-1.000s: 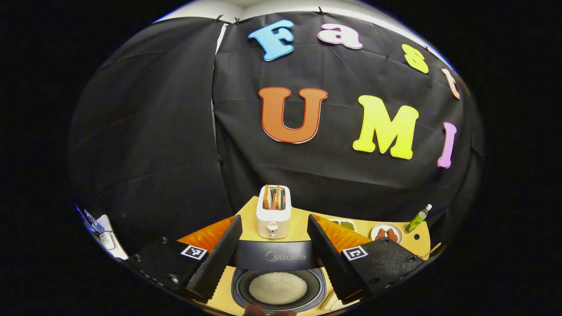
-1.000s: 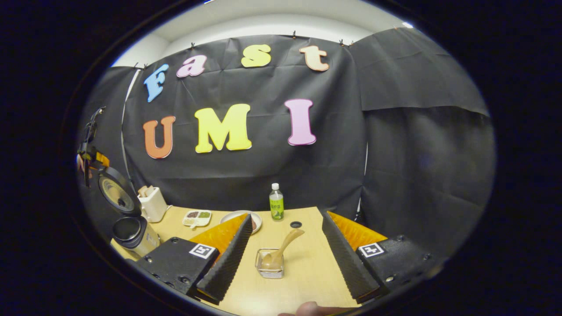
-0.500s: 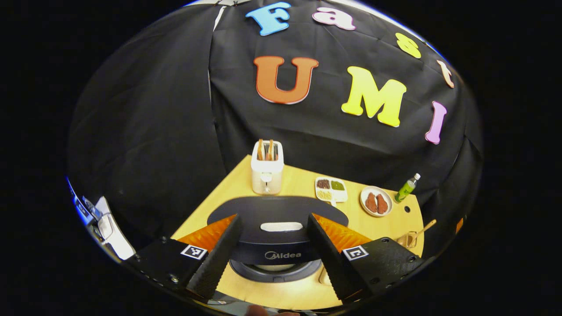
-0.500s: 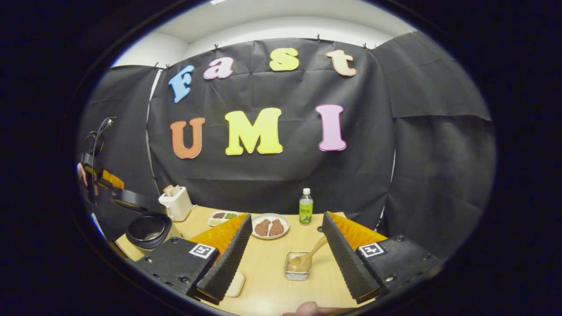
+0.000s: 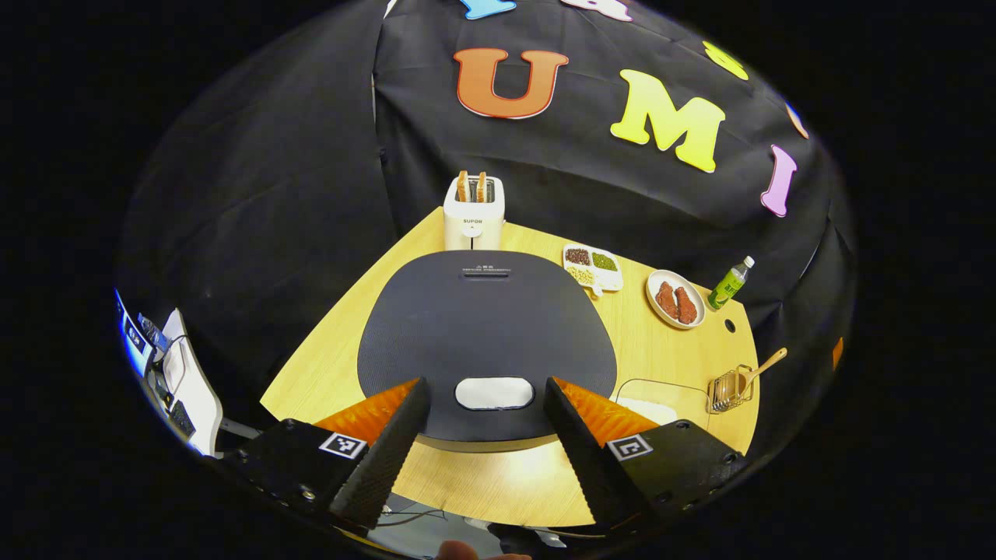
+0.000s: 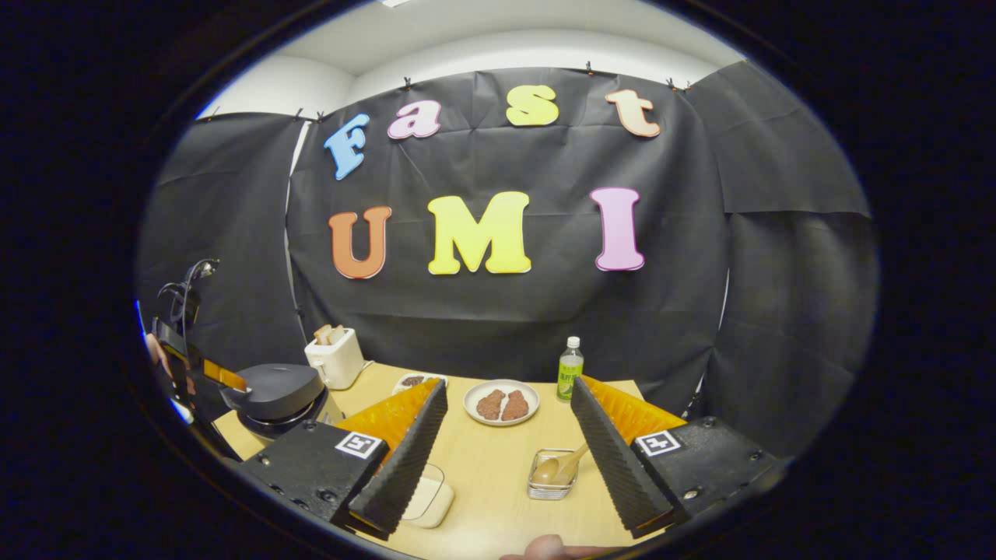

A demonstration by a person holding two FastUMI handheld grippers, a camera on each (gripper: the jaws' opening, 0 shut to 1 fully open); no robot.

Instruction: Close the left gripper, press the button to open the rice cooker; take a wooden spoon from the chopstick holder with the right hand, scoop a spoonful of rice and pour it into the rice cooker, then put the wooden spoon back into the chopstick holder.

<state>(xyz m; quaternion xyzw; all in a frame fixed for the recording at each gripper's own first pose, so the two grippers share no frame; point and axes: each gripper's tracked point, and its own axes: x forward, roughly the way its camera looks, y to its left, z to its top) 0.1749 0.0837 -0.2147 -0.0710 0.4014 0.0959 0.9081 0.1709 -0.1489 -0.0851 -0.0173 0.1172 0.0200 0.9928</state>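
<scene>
The dark rice cooker (image 5: 482, 319) stands with its lid down flat, seen from above in the left gripper view. Its white button (image 5: 495, 393) lies at the lid's near edge. My left gripper (image 5: 485, 385) hangs open above it, one finger on each side of the button and not touching it. The wooden spoon (image 6: 556, 467) leans in the clear chopstick holder (image 6: 551, 484), just left of the right finger of my right gripper (image 6: 507, 385), which is open and holds nothing. A clear container of rice (image 6: 428, 498) sits by its left finger.
A white toaster (image 5: 473, 210) with bread stands behind the cooker. A divided dish of beans (image 5: 591, 267), a plate of meat (image 5: 675, 299) and a green bottle (image 5: 727, 284) line the back of the wooden table (image 5: 327, 373). A hand (image 6: 156, 354) shows left of the cooker.
The cooker's lid has swung down from upright to flat. The left gripper has risen and tipped down over the lid. The right gripper view has panned left, and the holder now lies further right.
</scene>
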